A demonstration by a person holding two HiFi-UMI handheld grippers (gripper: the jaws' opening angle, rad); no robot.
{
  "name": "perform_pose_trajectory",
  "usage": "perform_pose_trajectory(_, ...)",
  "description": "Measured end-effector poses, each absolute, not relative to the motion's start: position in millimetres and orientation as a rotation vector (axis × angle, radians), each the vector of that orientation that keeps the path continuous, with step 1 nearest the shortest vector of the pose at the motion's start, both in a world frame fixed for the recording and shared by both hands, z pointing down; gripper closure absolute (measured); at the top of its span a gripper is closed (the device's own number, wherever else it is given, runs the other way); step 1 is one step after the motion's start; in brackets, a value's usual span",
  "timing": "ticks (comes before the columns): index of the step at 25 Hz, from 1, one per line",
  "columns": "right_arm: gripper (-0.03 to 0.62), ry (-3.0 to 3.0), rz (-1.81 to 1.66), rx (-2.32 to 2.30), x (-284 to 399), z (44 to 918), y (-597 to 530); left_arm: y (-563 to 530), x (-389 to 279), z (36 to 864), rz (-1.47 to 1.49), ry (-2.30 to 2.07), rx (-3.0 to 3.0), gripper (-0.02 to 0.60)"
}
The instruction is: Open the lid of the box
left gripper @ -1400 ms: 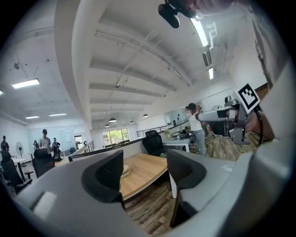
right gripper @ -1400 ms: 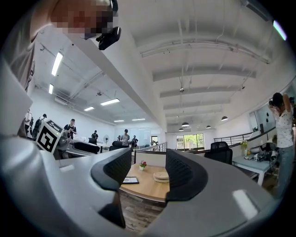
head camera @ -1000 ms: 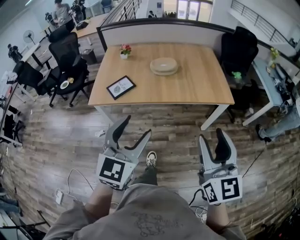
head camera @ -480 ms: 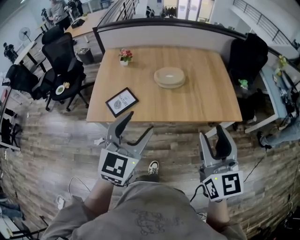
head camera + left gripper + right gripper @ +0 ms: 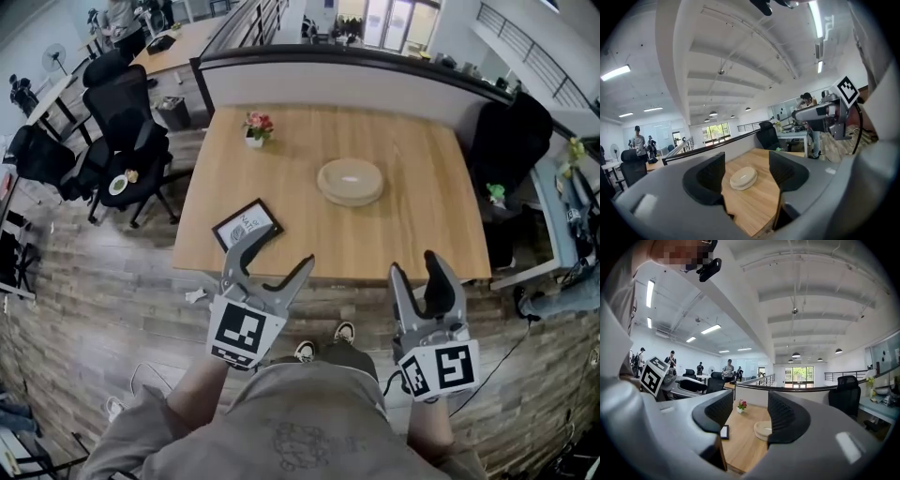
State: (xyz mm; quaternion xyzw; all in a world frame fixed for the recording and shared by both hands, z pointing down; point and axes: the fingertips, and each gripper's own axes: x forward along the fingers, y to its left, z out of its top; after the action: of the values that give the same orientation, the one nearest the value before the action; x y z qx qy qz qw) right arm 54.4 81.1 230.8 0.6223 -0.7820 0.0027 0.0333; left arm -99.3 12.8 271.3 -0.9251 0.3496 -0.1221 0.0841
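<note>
Wooden desk (image 5: 412, 234) in front of me; round lidded box (image 5: 351, 181) sits mid-top; framed card (image 5: 247, 225) lies flat near the front-left edge; little flower pot (image 5: 255, 129) back left.

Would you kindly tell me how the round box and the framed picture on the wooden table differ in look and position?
The box is round and plain cream; the framed picture is rectangular, white with a black border. The box sits near the middle of the wooden table; the framed picture sits by the near edge, toward the left, turned askew to that edge. Both rest on the table, apart from each other.
</note>
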Motion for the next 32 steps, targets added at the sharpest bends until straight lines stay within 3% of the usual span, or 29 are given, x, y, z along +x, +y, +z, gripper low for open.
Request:
perform_pose_trajectory(9,0.379,-2.448,0.061,1.790,82,247,-2,-58,-66,275,-0.404,1.108,-2.756,0.290)
perform_pose_trajectory(11,0.379,-2.469,0.077,1.771,94,250,-26,-80,-58,274,-0.390,1.152,-2.749,0.322)
perform_pose_trajectory(20,0.381,-2.559,0.082,1.646,147,250,-131,-169,-20,275,-0.399,1.321,-2.731,0.304)
perform_pose_trajectory(32,0.381,-2.631,0.135,1.486,166,271,-201,-217,1,286,-0.495,1.382,-2.697,0.288)
